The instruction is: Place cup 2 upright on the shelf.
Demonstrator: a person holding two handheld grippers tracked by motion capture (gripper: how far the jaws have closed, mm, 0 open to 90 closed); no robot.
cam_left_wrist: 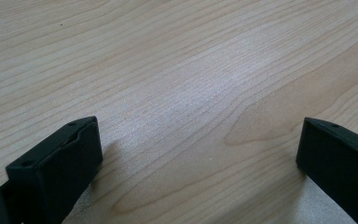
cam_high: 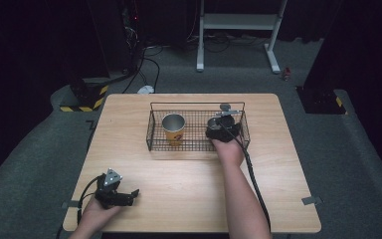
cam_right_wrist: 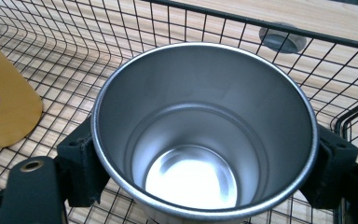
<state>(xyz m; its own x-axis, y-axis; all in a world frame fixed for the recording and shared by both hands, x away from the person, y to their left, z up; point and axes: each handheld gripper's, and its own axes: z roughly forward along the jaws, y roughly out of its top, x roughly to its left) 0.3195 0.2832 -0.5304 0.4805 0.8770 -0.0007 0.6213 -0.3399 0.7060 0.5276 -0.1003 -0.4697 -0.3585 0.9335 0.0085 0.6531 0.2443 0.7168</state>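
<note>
In the high view we take the wire basket (cam_high: 197,105) as our landmark; it stands on the table (cam_high: 278,199) toward the far edge. Inside it, at the left end, stands a yellow cup (cam_high: 173,129). At the right end our right gripper (cam_high: 222,129) reaches over the near wall, and it hides most of the steel cup (cam_high: 214,122) there; we make out only a bit of grey rim. Well near of the basket, by the table's near-left corner, our left gripper (cam_high: 131,195) lies low over bare wood, with wide open table between it and the basket.

In the left gripper view we see the left gripper (cam_left_wrist: 198,149) with its jaws spread wide and nothing but wood grain between them; both jaws are cut off at the bottom edge.

In the right gripper view the right gripper (cam_right_wrist: 200,163) has its jaws pressed to both sides of the steel cup (cam_right_wrist: 205,135), gripping it upright inside the basket (cam_right_wrist: 261,25). The cup's base is hidden, so we cannot tell whether it rests on the mesh. The yellow cup (cam_right_wrist: 4,102) is cut off at the left, near but apart. The basket's far wall and right corner stand close behind the steel cup.
</note>
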